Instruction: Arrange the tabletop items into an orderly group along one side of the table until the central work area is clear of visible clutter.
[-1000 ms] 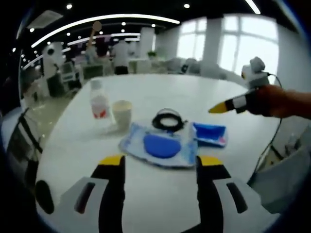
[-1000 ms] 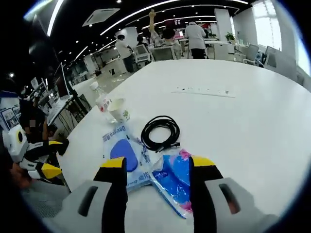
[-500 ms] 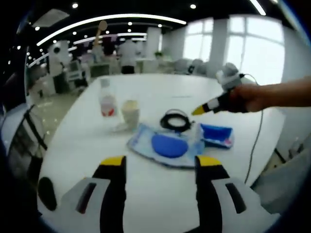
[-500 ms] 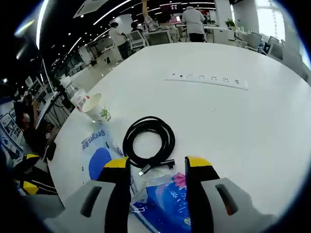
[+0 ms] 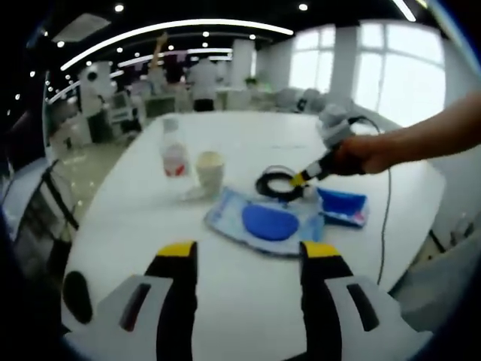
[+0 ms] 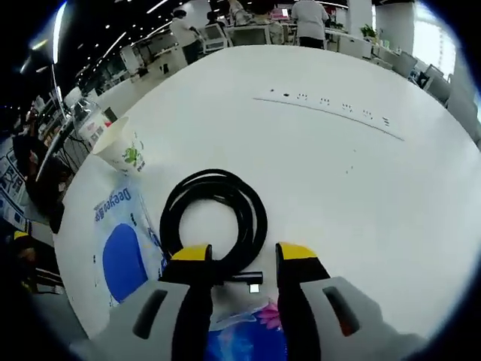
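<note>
Left gripper view: the left gripper hangs spread over the white round table, empty; the right gripper noses at the black coiled cable.

Right gripper view: its jaws stand spread astride the coil's near edge, beside the blue-printed clear plastic pouch. Step in hand: taking the cable. Next, I judge, pinch and lift.

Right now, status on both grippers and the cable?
Right gripper open, jaws astride coiled black cable, not closed. Left gripper open, empty. Blue packet touches the coil.
</note>
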Tool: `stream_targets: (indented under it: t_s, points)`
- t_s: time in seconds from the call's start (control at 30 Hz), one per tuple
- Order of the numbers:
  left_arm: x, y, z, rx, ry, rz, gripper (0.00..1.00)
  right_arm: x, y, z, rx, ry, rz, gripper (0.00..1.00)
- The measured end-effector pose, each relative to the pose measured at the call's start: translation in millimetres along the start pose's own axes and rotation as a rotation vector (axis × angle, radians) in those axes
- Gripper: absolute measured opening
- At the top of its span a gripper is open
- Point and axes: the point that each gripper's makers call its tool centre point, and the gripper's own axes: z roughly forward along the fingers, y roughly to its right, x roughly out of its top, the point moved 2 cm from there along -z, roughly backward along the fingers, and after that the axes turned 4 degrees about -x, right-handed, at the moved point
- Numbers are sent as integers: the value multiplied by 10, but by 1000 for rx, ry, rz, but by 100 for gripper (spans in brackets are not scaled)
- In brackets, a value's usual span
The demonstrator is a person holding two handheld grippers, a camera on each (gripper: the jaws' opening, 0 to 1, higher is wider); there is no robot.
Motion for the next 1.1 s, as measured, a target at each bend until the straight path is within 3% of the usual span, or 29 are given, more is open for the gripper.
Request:
stream_targets:
  t_s: [0.13, 0.27, 0.4, 0.5, 0.8, 0.9, 1.1]
  points:
    - [-10, -13, -4, 6, -4, -4, 50, 35, -23, 35, -42, 2, -87, 27]
    - [-21, -30, -3, 9, -7, -13, 49, 29, -37, 78, -55, 5, -84, 25]
    - [-36, -35, 4, 6, -11, -26, 47, 36, 48, 98, -55, 3, -75, 9]
    - [-51, -37, 17, 3, -16, -31, 46, 20, 54, 64, -61, 4, -79, 7]
    - [-70, -6, 36, -11, -24, -41, 46, 216, 177, -71, -70, 108, -9, 5]
    - [-70, 9, 41, -18, -24, -42, 45, 385, 173, -273, -83, 154, 3, 5]
    - [-61, 56, 45, -34, -23, -39, 45, 558, 233, -443, -83, 223, 28, 4]
